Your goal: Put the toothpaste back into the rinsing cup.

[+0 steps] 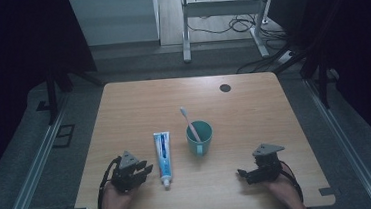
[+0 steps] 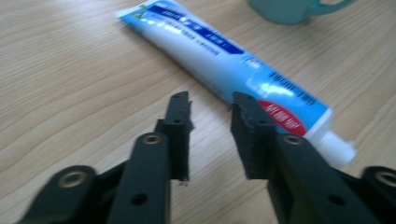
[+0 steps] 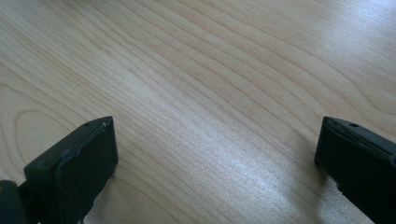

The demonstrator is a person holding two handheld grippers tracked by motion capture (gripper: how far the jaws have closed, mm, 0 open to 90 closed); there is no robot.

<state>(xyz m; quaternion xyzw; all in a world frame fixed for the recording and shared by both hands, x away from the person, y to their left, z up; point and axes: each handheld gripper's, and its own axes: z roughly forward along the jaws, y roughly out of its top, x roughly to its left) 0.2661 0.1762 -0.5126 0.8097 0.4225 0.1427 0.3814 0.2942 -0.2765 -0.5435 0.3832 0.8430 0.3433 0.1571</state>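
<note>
Left gripper (image 2: 210, 105) beside the tube (image 2: 224, 60)

Its jaws stand a narrow gap apart, gripping nothing; the tube lies just right of them (blue-and-white, red patch near the cap, print too blurred to read). Right gripper (image 3: 215, 140) gapes wide over bare table (image 3: 196, 70).

High view overlooks the table (image 1: 123, 109); gripper views skim its surface.

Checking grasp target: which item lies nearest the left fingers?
The toothpaste tube, lying flat just right of the left gripper; the teal cup with its toothbrush stands farther off.
</note>
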